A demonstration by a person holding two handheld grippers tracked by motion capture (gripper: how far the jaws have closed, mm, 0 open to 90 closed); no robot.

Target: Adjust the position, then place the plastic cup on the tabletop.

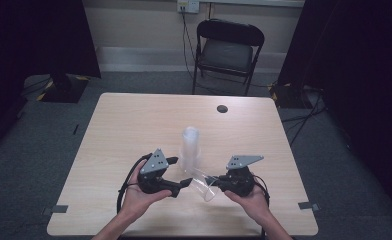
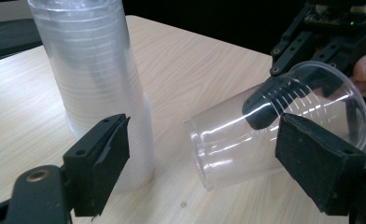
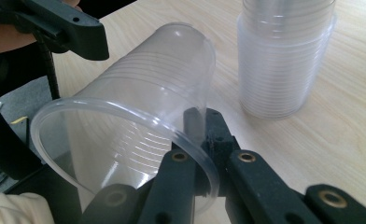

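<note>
- Your right tool (image 1: pixel 211 181) is clenched on the rim wall of a single clear ribbed plastic cup (image 2: pixel 270 126), one jaw inside the mouth, one outside; the right gripper view shows the pinch at the cup's lip.
- The cup lies tilted on its side, base end low over the pale wooden surface (image 1: pixel 134 125), mouth toward your right hand (image 1: pixel 251 200). I can't tell if the base touches the wood.
- Your left tool (image 1: pixel 186 182) is released: the jaws stand wide, pads on either side of the cup's base end, not pressing it.
- A tall stack of clear plastic cups (image 1: pixel 190 147) stands upright, mouths down, just beside the cup and behind both tools.
- Step in hand, as I read it: one cup is off the stack and you're passing or placing it.
- To do it well: keep the right pinch light, since thin plastic at the rim buckles and cracks.
- If the left tool takes it, close across the ribbed wall near the base, square to the cup, and let the right jaws go only once the pads press.
- Keep the left tool's near jaw off the stack; it stands close and a nudge could topple it.
- Set the cup well apart from the stack.
</note>
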